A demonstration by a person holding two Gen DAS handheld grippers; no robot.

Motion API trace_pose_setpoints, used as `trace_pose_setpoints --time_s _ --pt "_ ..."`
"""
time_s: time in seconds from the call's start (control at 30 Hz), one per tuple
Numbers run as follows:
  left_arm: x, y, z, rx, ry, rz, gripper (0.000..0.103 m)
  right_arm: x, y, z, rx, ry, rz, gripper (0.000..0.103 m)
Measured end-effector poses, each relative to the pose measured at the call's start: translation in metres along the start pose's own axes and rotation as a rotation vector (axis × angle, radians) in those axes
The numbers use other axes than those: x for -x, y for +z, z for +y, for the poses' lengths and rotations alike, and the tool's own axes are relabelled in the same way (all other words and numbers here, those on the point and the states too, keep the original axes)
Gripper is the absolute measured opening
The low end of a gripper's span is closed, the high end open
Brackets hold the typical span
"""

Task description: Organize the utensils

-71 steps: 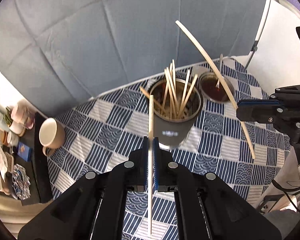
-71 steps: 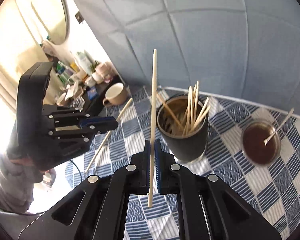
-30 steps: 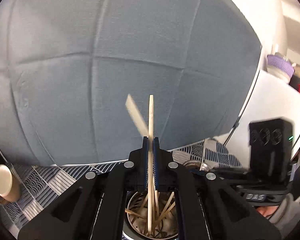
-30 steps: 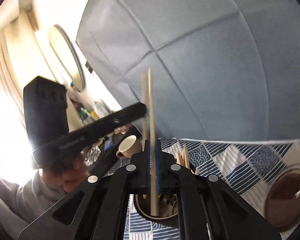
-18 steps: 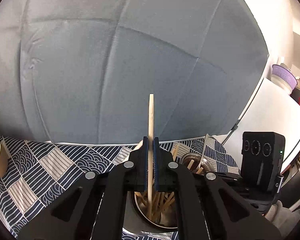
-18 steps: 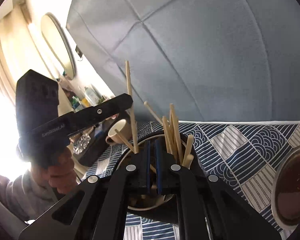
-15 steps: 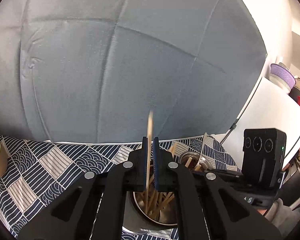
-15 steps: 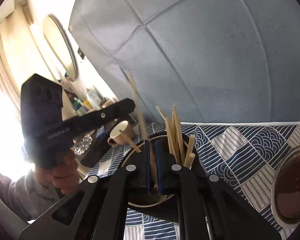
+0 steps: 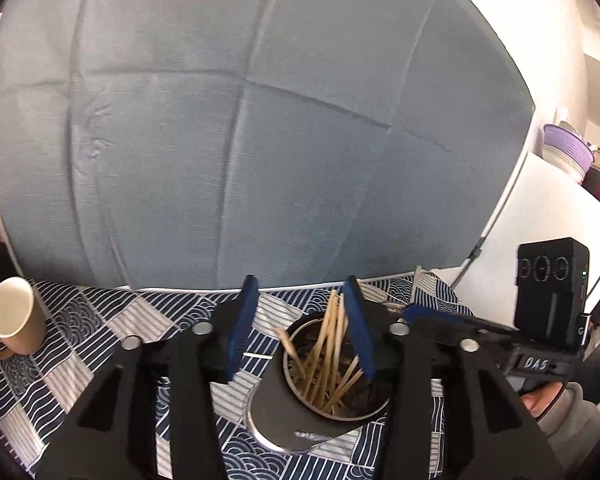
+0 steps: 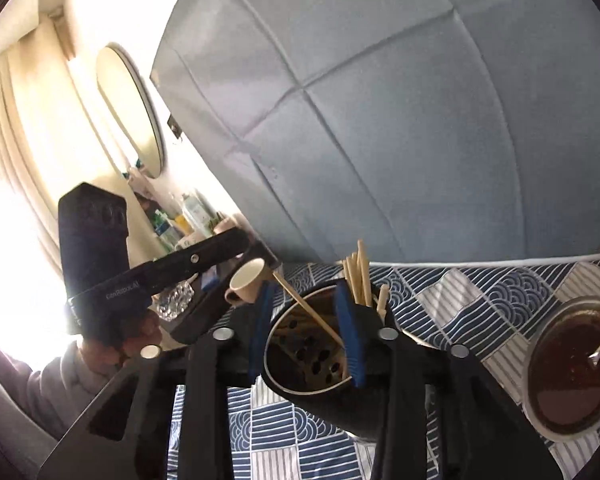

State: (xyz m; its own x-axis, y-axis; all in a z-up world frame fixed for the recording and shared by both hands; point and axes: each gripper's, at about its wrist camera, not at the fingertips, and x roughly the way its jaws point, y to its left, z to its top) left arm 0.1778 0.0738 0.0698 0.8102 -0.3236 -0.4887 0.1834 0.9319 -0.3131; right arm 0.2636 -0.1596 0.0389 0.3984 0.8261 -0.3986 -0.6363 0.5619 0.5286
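A dark metal utensil holder (image 9: 296, 420) stands on the checked blue tablecloth (image 9: 100, 332) with several wooden chopsticks (image 9: 328, 352) leaning inside it. My left gripper (image 9: 300, 328) hovers just above its rim. Its jaws are opening and the pads press on nothing. From the right wrist, the same holder (image 10: 340, 404) shows its perforated inside, and the chopsticks (image 10: 358, 276) stick up at its far side. My right gripper (image 10: 304, 332) is also over the rim, jaws opening, nothing pinched. The right gripper's body (image 9: 460, 328) appears at the right of the left wrist view. The left gripper's body (image 10: 160, 276) appears at the left of the right wrist view.
A beige mug (image 9: 10, 316) sits at the table's left edge, seen too as the mug (image 10: 246, 282). A glass bowl of brown sauce with a spoon (image 10: 572, 364) stands right of the holder. A grey padded panel backs the table. A person's hand (image 10: 132, 336) holds the left gripper.
Both grippers were shut on a chopstick held upright over the holder. Each chopstick has dropped in among the others, and both pairs of jaws have spread apart.
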Motion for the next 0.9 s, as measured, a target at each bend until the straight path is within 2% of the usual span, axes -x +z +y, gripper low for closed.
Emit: trace_pose_setpoints --time_s 0.13,0.2,0.27,0.4,0.47,0.57,0.67,0.9 --pt "0.013 -0.006 0.009 0.030 0.031 -0.001 0.059 0.017 -0.001 0.000 -0.002 -0.036 -0.010 0.041" --pt "0.018 -0.010 0.013 0.044 0.055 0.005 0.071 0.025 -0.001 0.000 -0.002 -0.053 -0.011 0.048" --pt "0.025 -0.013 0.017 0.057 0.063 0.003 0.075 0.033 -0.003 0.001 -0.001 -0.072 -0.016 0.057" --pt "0.034 -0.020 0.021 0.068 0.106 0.017 0.089 0.047 -0.005 0.001 0.015 -0.102 -0.019 0.066" --pt "0.034 -0.024 0.022 0.063 0.135 0.036 0.093 0.052 -0.005 0.000 0.029 -0.117 -0.008 0.075" --pt "0.037 -0.033 0.026 0.059 0.176 0.085 0.096 0.053 -0.006 0.001 0.067 -0.145 0.032 0.084" --pt "0.036 -0.042 0.029 0.058 0.205 0.121 0.097 0.051 -0.010 0.001 0.109 -0.162 0.078 0.086" --pt "0.034 -0.071 0.027 -0.014 0.295 0.218 0.097 0.023 -0.017 -0.007 0.221 -0.209 0.307 0.087"
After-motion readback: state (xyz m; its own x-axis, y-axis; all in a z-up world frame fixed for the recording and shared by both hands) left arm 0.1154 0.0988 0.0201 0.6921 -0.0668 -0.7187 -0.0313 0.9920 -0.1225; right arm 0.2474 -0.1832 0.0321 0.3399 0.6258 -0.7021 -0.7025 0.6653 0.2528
